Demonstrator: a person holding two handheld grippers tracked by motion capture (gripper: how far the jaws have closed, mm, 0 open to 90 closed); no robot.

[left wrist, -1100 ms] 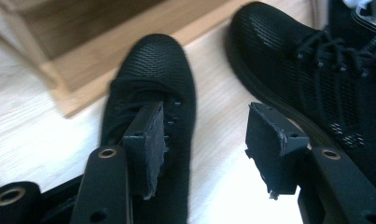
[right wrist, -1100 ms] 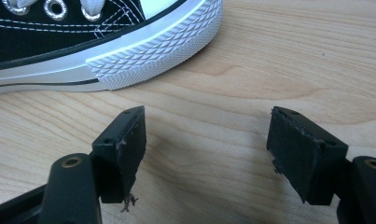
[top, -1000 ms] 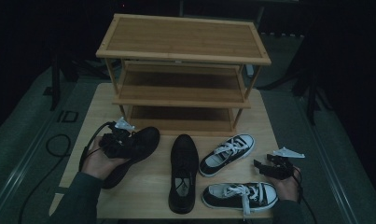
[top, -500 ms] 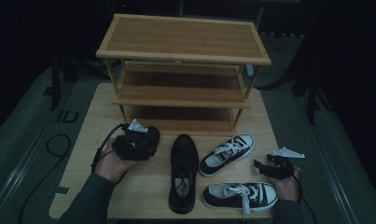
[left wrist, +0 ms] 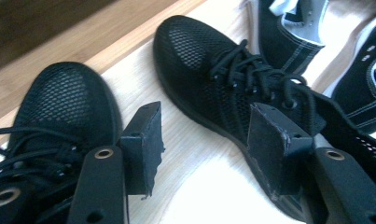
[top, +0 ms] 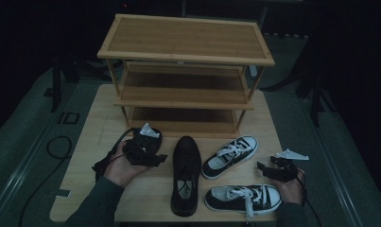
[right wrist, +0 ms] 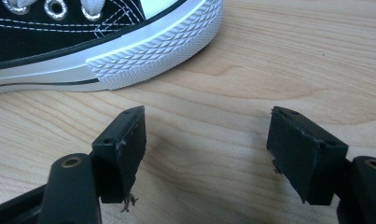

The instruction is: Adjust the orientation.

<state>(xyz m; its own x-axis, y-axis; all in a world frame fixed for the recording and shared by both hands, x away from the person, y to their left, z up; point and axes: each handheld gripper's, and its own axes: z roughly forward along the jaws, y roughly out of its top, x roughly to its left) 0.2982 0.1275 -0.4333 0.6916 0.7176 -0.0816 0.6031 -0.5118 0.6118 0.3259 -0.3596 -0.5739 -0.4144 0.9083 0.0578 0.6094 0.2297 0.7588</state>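
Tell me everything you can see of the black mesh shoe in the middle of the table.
The black shoe lies flat on its sole on the wooden table, toe toward the rack. In the left gripper view it has a mesh upper, black laces through metal eyelets and a black sole. The open left gripper sits just beside it; one finger overlaps its side, contact unclear. The sneakers lie on its other side, apart.

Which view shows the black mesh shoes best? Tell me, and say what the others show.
The left gripper view: both black mesh shoes lie close up, mesh toes and laces sharp, either side of the open left gripper. The high view shows one as a dark, dim shape; the hand covers the other. The right gripper view gives wood and a sneaker's toe cap.
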